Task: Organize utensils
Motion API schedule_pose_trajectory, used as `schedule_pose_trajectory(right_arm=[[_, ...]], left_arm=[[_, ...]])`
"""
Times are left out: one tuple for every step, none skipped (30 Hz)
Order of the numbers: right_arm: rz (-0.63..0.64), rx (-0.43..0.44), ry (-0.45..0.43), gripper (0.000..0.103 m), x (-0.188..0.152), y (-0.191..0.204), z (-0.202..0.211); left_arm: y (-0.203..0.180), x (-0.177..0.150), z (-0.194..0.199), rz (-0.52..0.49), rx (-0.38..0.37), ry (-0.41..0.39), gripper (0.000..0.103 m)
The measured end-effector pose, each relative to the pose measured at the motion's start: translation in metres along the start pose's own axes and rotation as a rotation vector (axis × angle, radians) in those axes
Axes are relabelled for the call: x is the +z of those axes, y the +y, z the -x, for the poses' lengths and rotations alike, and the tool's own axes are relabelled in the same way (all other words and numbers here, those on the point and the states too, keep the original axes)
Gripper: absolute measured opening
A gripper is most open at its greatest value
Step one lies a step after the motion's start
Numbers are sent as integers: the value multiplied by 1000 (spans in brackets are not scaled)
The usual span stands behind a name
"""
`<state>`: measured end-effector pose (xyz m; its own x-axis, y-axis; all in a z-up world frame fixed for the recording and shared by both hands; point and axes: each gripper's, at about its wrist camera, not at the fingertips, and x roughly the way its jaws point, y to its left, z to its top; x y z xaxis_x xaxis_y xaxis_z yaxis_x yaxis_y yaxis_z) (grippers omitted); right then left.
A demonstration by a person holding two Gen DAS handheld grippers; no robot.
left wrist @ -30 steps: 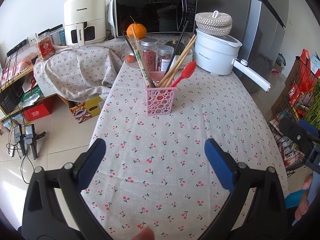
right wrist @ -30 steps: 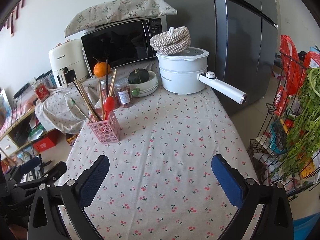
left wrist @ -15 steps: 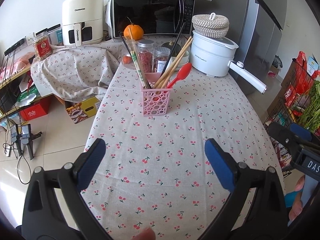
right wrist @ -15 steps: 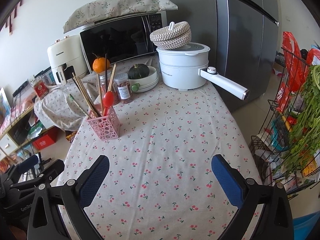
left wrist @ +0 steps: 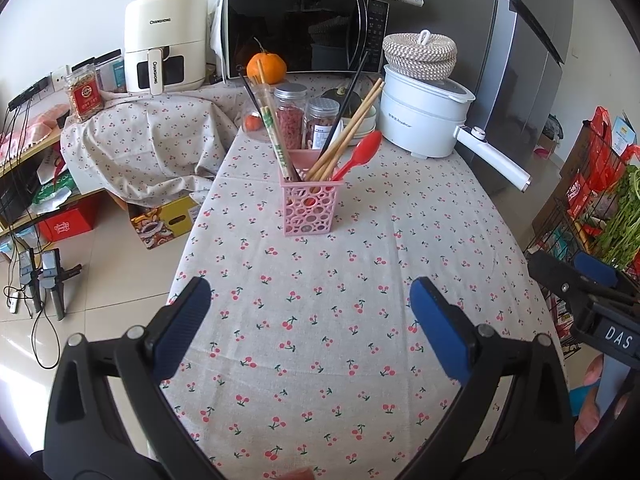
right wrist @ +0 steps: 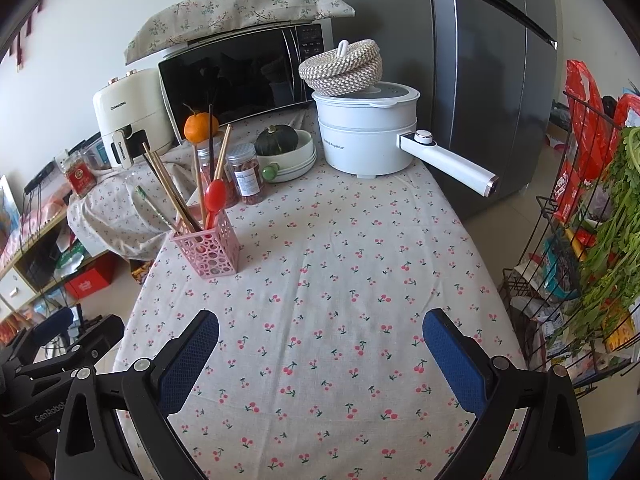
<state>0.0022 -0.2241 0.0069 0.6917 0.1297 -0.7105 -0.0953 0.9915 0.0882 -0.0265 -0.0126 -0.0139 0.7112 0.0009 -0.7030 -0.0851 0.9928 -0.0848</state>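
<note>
A pink perforated holder (left wrist: 311, 209) (right wrist: 209, 251) stands on the cherry-print tablecloth (left wrist: 320, 320). In it lean wooden chopsticks (left wrist: 347, 136), black chopsticks (left wrist: 347, 100), a wrapped pair (left wrist: 274, 132) and a red spoon (left wrist: 359, 154) (right wrist: 214, 196). My left gripper (left wrist: 310, 328) hovers open over the near part of the table, well short of the holder, with nothing between its fingers. My right gripper (right wrist: 320, 354) is open too and holds nothing; the holder lies ahead of it to the left. The right gripper's fingers (left wrist: 592, 272) show at the right edge of the left wrist view.
At the table's far end stand two spice jars (left wrist: 294, 114), a bowl with a green squash (right wrist: 280, 144), a white electric pot (left wrist: 424, 120) with a long handle (right wrist: 448, 162), a microwave (left wrist: 304, 32) and an orange (left wrist: 266, 68). A wire rack with greens (right wrist: 580, 240) stands on the right.
Both grippers have drawn back and up from the table, so the holder looks smaller and farther. Both stay open with nothing held.
</note>
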Motion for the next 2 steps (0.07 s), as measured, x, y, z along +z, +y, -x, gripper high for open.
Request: schedule_pose_trajectory(right_arm=[[1, -1, 1, 103, 0, 0, -1], [1, -3, 2, 103, 0, 0, -1]], left_arm=[[1, 0, 0, 6, -11, 4, 100], [3, 1, -1, 18, -31, 12, 100]])
